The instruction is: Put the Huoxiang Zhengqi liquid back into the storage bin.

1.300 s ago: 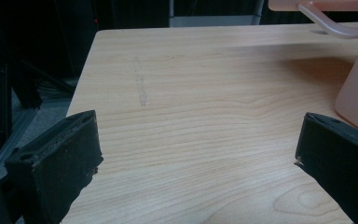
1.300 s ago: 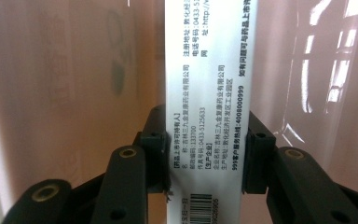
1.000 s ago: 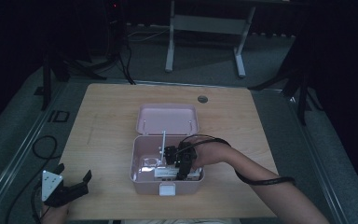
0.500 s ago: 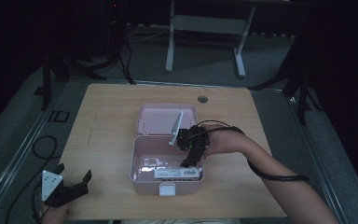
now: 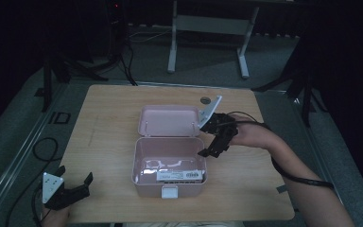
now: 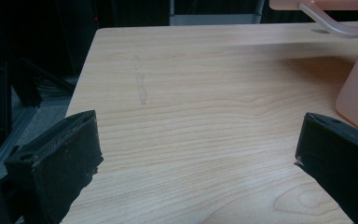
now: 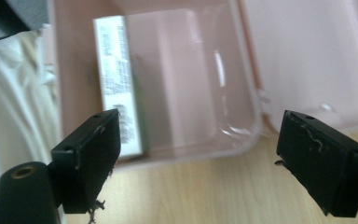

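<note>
though the pink box point(image 5: 169, 163) sits open in the middle of the table point(image 5: 108, 118), lid laid back on the far side, a white packet point(image 5: 180, 176) already lies along its near wall, so the packing looks partly done. the right gripper point(image 5: 216, 141) hangs just off the box's right rim, jaws wide apart with nothing between them. the left gripper point(image 5: 68, 195) waits at the near left corner, jaws equally spread and empty. what's left, i'd guess, is shutting the lid.
</note>
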Available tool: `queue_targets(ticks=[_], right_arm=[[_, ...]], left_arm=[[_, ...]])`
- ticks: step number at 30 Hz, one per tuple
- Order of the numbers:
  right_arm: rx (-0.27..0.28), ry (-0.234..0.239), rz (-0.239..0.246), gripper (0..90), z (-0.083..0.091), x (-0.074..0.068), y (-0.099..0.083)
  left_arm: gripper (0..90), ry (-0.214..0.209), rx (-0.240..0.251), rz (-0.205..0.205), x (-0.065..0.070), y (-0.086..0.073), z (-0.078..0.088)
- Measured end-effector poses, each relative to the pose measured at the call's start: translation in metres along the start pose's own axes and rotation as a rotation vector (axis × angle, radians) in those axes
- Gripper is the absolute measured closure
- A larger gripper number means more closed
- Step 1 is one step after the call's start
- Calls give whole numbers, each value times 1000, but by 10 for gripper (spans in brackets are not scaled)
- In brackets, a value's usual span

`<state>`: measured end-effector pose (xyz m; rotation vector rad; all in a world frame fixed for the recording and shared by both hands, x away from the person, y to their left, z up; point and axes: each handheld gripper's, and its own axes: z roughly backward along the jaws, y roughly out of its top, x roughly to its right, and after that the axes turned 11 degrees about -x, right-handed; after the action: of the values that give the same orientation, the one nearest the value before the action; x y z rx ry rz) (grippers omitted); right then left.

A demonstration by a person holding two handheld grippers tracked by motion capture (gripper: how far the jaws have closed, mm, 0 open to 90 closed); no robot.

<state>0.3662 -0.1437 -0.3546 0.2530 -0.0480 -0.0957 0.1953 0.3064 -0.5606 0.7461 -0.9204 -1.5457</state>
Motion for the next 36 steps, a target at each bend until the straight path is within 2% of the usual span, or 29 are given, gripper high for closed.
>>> queue_targets(ticks=[1, 2, 3, 7, 8, 11, 12, 13, 14, 15, 17, 18, 21, 23, 25, 28, 33, 34, 36], right_arm=[[35, 0, -17, 128, 2, 7, -10], [35, 0, -17, 128, 2, 7, -10], [62, 4, -37, 129, 4, 12, -19], [73, -23, -52, 131, 4, 17, -30], [74, -26, -81, 132, 0, 23, -43], [76, -33, -106, 132, -6, 28, -51], [82, -55, -133, 132, -13, 32, -58], [82, -55, -133, 132, -13, 32, -58], [86, -61, -163, 132, -23, 37, -65], [86, -61, -163, 132, -23, 37, -65], [94, -85, -193, 132, -36, 41, -71], [101, -98, -222, 132, -48, 44, -76], [115, -117, -268, 132, -69, 49, -85], [144, -142, -303, 132, -83, 52, -93], [180, -146, -345, 132, -96, 57, -102], [218, -175, -388, 130, -111, 61, -113], [281, -265, -453, 129, -131, 62, -132], [287, -264, -476, 129, -134, 62, -136], [295, -265, -490, 129, -138, 63, -140]], left_arm=[[3, 0, -2, -1, 0, 0, 0], [3, 0, -2, -1, 0, 0, 0], [3, 1, -1, -1, 0, 0, 0], [3, 1, -1, 0, 0, 0, 0], [3, 1, -3, 0, 0, 0, 0], [3, 1, -4, 0, 0, 0, 0], [3, 1, -3, 0, 0, 0, 0], [3, 1, -3, 0, 0, 0, 0], [3, 2, -3, 0, 0, 0, 0], [3, 2, -3, 0, 0, 0, 0], [3, 2, -3, 0, 0, 0, 0], [3, 1, -3, 0, 0, 0, 0], [3, 0, -4, 1, 0, 0, 0], [3, 0, -4, 1, 0, 0, 0], [3, 0, -4, 1, 0, 0, 0], [3, -1, -4, 1, 0, 0, -1], [3, -1, -4, 0, 0, 0, 0], [3, -1, -4, 0, 0, 0, 0], [3, -1, -4, 1, 0, 0, -1]])
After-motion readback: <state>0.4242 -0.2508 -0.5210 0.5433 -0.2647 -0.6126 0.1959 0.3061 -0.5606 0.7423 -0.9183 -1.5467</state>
